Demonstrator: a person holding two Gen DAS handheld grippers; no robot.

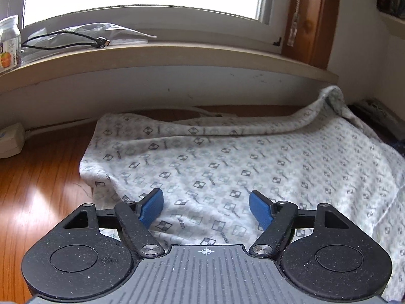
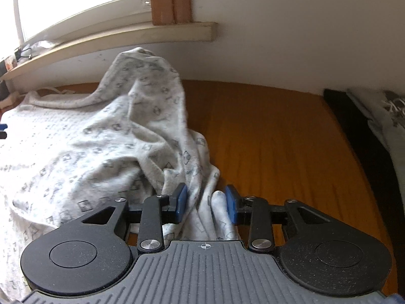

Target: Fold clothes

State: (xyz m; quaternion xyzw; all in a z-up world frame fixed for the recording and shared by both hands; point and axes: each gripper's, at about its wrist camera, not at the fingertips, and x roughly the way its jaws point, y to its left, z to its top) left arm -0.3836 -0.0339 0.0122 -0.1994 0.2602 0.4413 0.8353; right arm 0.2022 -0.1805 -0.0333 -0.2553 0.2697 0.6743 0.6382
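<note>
I see the garment [image 1: 227, 157] spread over the wooden table [image 1: 38, 177], ahead of and beneath both tongs, its long axis running side to side across the left view. It lies flat by the left tongs [image 1: 206, 209] and heaped by the right tongs [image 2: 206, 201]. The left tongs stand spread wide, above flat cloth, gripping nothing. The right tongs, partly closed, bracket a bunched fold [image 2: 202, 202] at the garment's right edge; I judge the pads are pinching it. Both point steeply downward. I judge the right hand nearer to a usable hold.
</note>
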